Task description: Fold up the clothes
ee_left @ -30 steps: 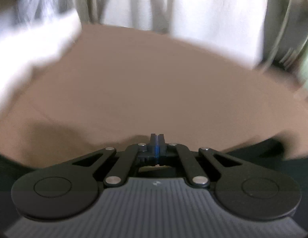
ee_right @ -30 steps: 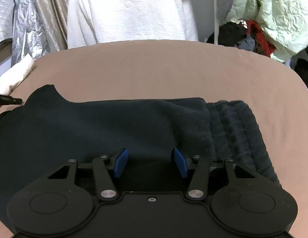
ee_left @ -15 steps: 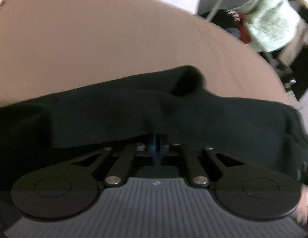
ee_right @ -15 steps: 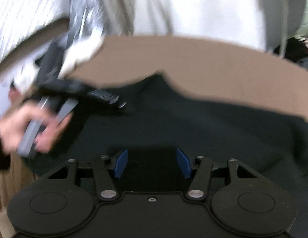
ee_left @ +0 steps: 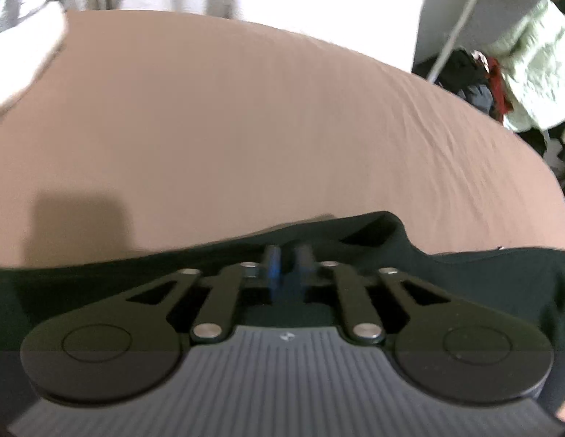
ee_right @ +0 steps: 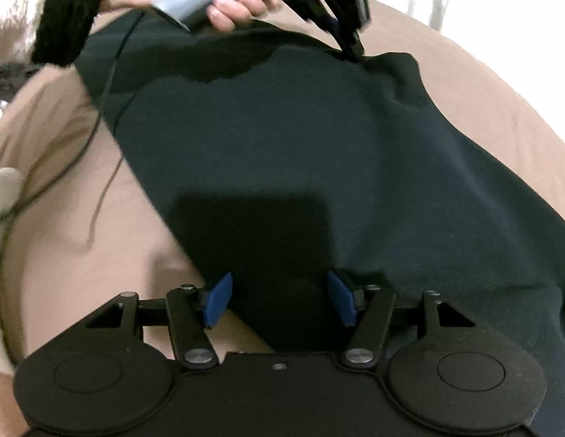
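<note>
Opening since earlier: left gripper [ee_left: 286,255] jaws at dark garment [ee_right: 318,145] edge.

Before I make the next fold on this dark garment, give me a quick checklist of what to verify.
1. Dark fleece garment lies flat on the brown sheet: ok.
2. Right gripper open, gripping nothing: ok.
3. Left gripper has just been opening at the garment's far edge; cloth released: cannot tell.
4. Thin dark cable runs beside the garment's edge, could snag: not ok.
5. Bare sheet beyond the garment for folding: ok.
</note>
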Motion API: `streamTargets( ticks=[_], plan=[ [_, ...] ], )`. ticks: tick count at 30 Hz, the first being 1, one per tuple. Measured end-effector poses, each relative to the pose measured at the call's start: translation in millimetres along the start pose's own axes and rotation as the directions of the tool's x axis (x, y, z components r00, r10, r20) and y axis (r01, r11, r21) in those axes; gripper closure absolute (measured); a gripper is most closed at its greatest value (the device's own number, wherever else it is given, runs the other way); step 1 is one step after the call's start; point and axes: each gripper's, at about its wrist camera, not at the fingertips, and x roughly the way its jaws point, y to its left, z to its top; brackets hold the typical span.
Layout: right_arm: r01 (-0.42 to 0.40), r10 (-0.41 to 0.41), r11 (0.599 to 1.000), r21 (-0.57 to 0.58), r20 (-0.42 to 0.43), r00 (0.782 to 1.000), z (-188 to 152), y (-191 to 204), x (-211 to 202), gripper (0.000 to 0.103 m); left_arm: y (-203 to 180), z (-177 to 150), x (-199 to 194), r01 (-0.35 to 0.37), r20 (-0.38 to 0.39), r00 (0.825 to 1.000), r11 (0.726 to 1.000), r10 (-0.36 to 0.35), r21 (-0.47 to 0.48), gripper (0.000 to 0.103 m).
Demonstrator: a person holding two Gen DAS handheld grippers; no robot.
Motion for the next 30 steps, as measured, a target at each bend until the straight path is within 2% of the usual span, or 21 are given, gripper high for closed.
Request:
streamTargets(
  ticks=[2,4,7,9,11,12,13,14,15,17,18,21,22,23,24,25,26,27,28,29,30],
  plan=[
    [-0.045,0.046,0.999,-0.012,0.021,0.999,-5,-7,-6,0.035,13,4,-36,0.008,-0.075,0.997,1.000,-0.009,-0.011,0.051],
    [-0.043,0.044,0.998,-0.052,0.019,0.999,-8,-7,-9,0.035,21,15,-65,-0.060,-0.136,0.989,0.998,0.063,0.025,0.050],
    [-0.005,0.000,0.995,-0.101,-0.043,0.999,5,1,-6,0.035,35,24,-112,-0.183,-0.123,0.973,0.977,0.196,0.109,0.046],
    [0.063,-0.072,0.994,-0.086,-0.105,0.992,23,10,-9,0.035,63,18,-153,-0.264,-0.035,0.963,0.960,0.268,0.089,0.031],
    [0.224,-0.234,0.968,-0.115,-0.075,0.969,51,39,-22,0.035,84,12,-185,-0.309,0.055,0.950,0.950,0.307,0.042,0.021],
    [0.303,-0.312,0.944,-0.128,-0.058,0.948,65,53,-28,0.035,92,5,-196,-0.332,0.067,0.942,0.943,0.330,0.031,0.014],
    [0.379,-0.387,0.915,-0.139,-0.039,0.921,78,67,-34,0.034,99,-4,-201,-0.358,0.050,0.933,0.933,0.356,0.035,0.014],
    [0.382,-0.383,0.914,-0.135,0.016,0.923,93,81,-43,0.031,105,-13,-207,-0.382,0.033,0.924,0.923,0.381,0.039,0.014],
    [0.384,-0.378,0.914,-0.131,0.071,0.923,107,95,-52,0.020,111,-22,-212,-0.407,0.016,0.913,0.912,0.407,0.044,0.014],
    [0.331,-0.309,0.936,-0.122,0.170,0.936,124,113,-64,0.008,124,-38,-224,-0.441,-0.013,0.897,0.897,0.442,0.043,0.014],
    [0.306,-0.276,0.945,-0.117,0.217,0.936,130,121,-68,0.008,133,-41,-231,-0.438,-0.021,0.899,0.899,0.438,0.025,0.014],
    [0.281,-0.245,0.947,-0.155,0.218,0.945,146,135,-66,0.008,159,-40,-260,-0.414,-0.086,0.908,0.910,0.411,-0.025,0.014],
    [0.266,-0.227,0.955,-0.135,0.251,0.941,152,132,-67,0.008,166,-37,-273,-0.398,-0.114,0.913,0.917,0.392,-0.031,0.014],
    [0.249,-0.209,0.962,-0.115,0.284,0.936,158,129,-68,0.008,172,-33,-286,-0.357,-0.143,0.927,0.933,0.347,-0.046,0.014],
    [0.198,-0.171,0.979,-0.055,0.320,0.932,158,117,-70,0.008,175,-28,-300,-0.290,-0.172,0.946,0.954,0.275,-0.069,0.014],
    [0.075,-0.077,0.997,0.018,0.351,0.933,156,103,-71,0.008,178,-21,-315,-0.228,-0.184,0.961,0.969,0.209,-0.091,0.014],
    [-0.052,0.015,0.995,0.087,0.388,0.922,155,89,-71,0.009,177,-17,-331,-0.183,-0.170,0.972,0.978,0.165,-0.095,0.014],
    [-0.172,0.099,0.977,0.126,0.445,0.890,143,81,-72,0.010,174,-16,-346,-0.151,-0.144,0.980,0.985,0.137,-0.087,0.013],
    [-0.291,0.177,0.944,0.157,0.503,0.846,132,73,-74,0.010,170,-15,-356,-0.136,-0.113,0.985,0.988,0.127,-0.079,0.011],
    [-0.405,0.245,0.897,0.179,0.562,0.790,121,66,-75,0.010,166,-16,-362,-0.137,-0.079,0.988,0.988,0.132,-0.072,0.005],
    [-0.428,0.247,0.885,0.182,0.596,0.765,112,70,-75,0.010,163,-19,-364,-0.138,-0.047,0.990,0.988,0.134,-0.076,0.002]
  ],
)
